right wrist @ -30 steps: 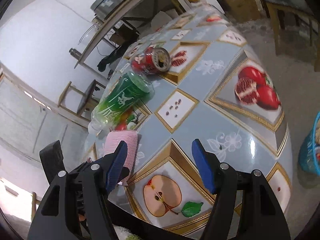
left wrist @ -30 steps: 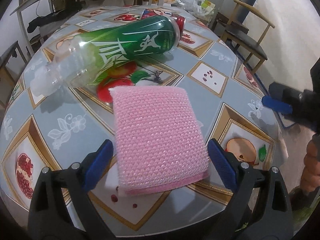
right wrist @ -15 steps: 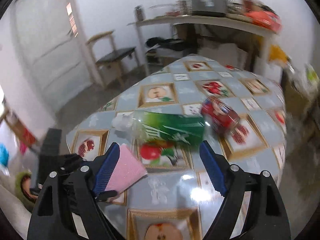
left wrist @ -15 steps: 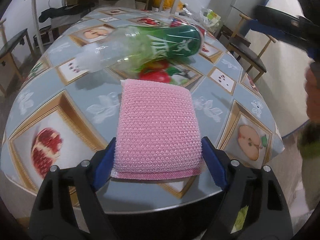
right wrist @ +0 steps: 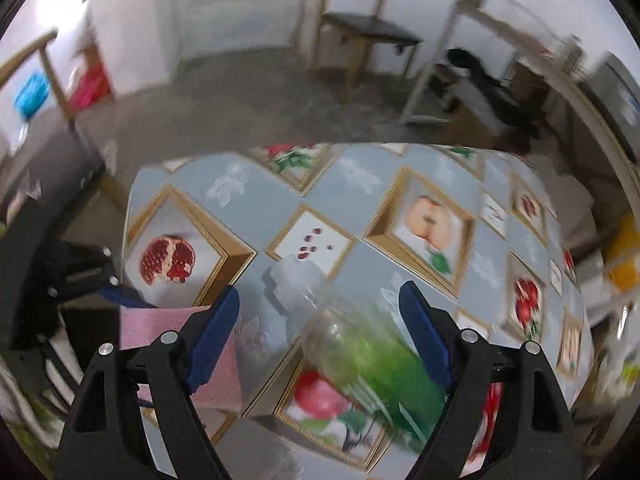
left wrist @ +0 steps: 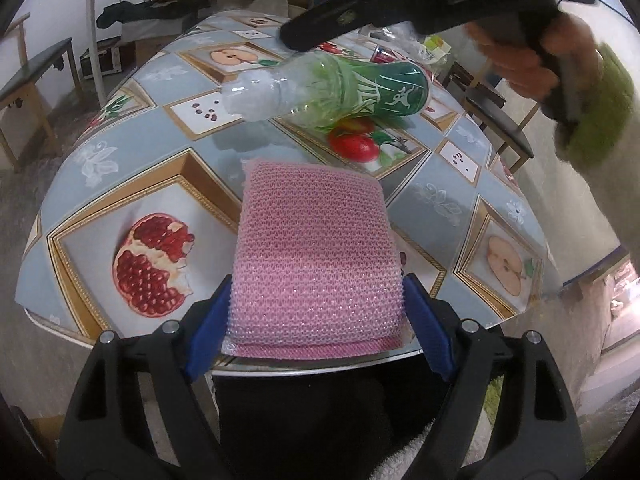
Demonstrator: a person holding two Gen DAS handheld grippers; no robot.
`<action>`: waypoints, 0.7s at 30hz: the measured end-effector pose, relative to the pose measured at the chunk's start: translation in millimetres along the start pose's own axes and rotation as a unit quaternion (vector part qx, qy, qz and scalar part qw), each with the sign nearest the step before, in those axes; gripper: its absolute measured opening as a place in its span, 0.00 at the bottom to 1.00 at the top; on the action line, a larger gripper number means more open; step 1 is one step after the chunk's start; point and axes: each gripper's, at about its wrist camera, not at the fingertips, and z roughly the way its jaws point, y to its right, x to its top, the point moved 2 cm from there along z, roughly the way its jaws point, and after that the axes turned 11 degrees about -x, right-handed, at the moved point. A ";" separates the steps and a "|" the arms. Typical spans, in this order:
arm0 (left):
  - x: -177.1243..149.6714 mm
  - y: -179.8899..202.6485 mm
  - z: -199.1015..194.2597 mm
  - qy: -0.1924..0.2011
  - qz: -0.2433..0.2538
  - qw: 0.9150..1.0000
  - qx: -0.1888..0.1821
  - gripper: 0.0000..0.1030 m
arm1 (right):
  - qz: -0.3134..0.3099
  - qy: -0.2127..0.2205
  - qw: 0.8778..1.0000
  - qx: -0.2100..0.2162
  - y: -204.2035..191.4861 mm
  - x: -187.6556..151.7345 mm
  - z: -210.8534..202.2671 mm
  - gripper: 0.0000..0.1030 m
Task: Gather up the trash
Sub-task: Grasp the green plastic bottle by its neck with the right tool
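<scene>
The left gripper [left wrist: 316, 332], tilted steeply down at the table [left wrist: 132, 152] edge, has closed in within the last second, and its blue pads [left wrist: 208, 332] now press both sides of the pink scouring pad [left wrist: 316, 256]. Beyond lies the green-labelled plastic bottle [left wrist: 340, 92] on its side. The right gripper [right wrist: 320, 336], carried by a hand [left wrist: 520, 60] in a green cuff, hangs above that bottle, jaws wide and gripping nothing.

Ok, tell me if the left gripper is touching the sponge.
Touching. The left wrist view shows the left gripper, its jaws just closing in, with both pads pressed against the sides of the sponge, no gap.
</scene>
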 end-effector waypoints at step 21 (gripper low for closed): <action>-2.1 -1.8 -2.3 -0.006 -0.003 1.000 0.008 0.76 | -0.133 -0.099 0.986 -0.008 -39.5 17.6 69.2 0.43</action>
